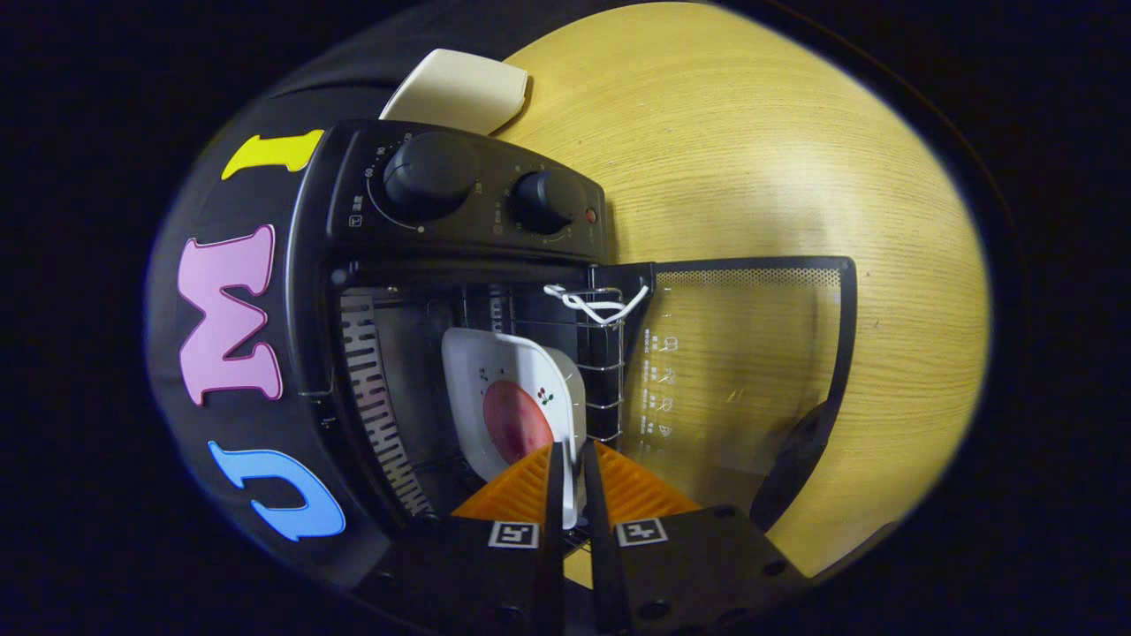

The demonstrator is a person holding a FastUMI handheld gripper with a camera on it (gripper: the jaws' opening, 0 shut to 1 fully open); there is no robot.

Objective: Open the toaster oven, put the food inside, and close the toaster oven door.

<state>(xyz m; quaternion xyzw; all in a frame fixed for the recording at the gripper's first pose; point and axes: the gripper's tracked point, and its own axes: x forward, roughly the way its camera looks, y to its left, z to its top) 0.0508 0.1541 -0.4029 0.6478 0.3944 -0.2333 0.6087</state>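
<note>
The tongs (570,464) clench the near rim of a white square plate (495,380) carrying a reddish piece of food (517,422), held inside the open toaster oven (459,212). Its glass door (751,353) lies folded down over the wooden table (751,159).

Bright, even light on the wooden table (751,159); oven (459,291) interior dim; sharp centre; strong fisheye bending at edges.
</note>
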